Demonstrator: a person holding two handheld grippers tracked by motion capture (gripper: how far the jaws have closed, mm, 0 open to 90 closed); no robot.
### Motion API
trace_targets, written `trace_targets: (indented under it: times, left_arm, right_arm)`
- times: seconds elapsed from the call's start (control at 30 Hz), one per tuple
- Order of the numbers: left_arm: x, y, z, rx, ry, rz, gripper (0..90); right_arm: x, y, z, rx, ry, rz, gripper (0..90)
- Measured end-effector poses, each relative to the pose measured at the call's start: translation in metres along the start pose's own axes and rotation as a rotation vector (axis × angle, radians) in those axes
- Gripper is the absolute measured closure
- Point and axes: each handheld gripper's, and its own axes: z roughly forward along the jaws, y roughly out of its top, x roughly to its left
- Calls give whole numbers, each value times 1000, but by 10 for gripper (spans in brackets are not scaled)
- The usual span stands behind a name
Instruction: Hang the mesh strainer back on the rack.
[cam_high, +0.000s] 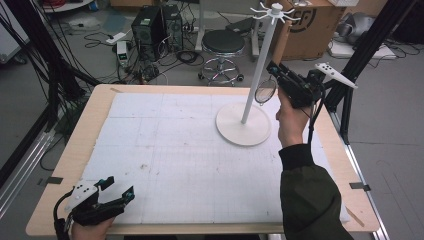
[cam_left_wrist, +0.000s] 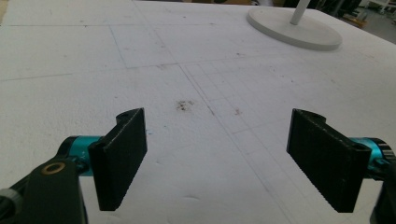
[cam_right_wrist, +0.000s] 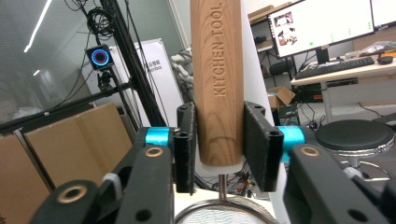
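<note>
Strainer's wooden handle (cam_right_wrist: 217, 79) runs off frame at 12 o'clock, mesh cut off at 6. It sits betw your right gripper (cam_right_wrist: 219, 144) pads, jaws part-open; can't tell if they're touching it.

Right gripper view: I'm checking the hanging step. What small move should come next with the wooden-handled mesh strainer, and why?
Probably lift the wooden-handled mesh strainer slightly toward the hooks of the white hook stand. The right gripper pinches its handle beside the pole, the mesh hangs low, and no hook visibly carries it.
</note>
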Motion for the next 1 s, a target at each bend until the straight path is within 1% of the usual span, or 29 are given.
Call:
trace_targets:
  times: [0.03,0.07,0.1,0.13,0.17,0.2,0.23,0.3,0.33,0.37,0.43,0.63,0.83,1.0]
  left_arm:
    - [0,0,0,-2,-1,1,205]
    - [0,0,0,-2,-2,1,205]
    - [0,0,0,-2,-3,1,205]
    - [-1,0,1,-5,-4,2,205]
    - [-1,0,1,-4,-3,2,204]
    - [-2,0,1,-2,-5,3,204]
    - [-2,1,1,-2,-7,1,203]
    - [-2,1,2,-1,-9,3,203]
    - [-3,1,2,-4,-10,1,202]
    - [-3,1,3,-2,-13,2,202]
    - [-3,2,4,0,-16,4,202]
    - [-5,6,13,1,-29,2,202]
    - [-4,8,14,-8,-32,-1,202]
    - [-6,10,13,-17,-36,4,202]
  right_arm:
    - [-1,0,0,-7,-6,1,588]
    - [-1,1,-1,-3,-8,3,576]
    - [-3,1,-1,-5,-4,7,544]
    - [-4,1,-1,-2,2,9,499]
    - [-5,1,-2,2,1,17,431]
    - [-6,0,-2,5,-4,19,395]
    - [-6,0,-3,6,-4,19,379]
    - [-7,-3,-5,6,-11,22,302]
    - [-8,-4,-5,1,-10,18,271]
    - [-9,-6,-6,8,0,16,233]
    - [-9,-9,-10,-5,6,10,213]
    - [-13,-18,-19,-2,12,8,172]
    - [-14,-28,-27,26,10,-20,163]
    - [-11,-41,-33,60,14,-30,162]
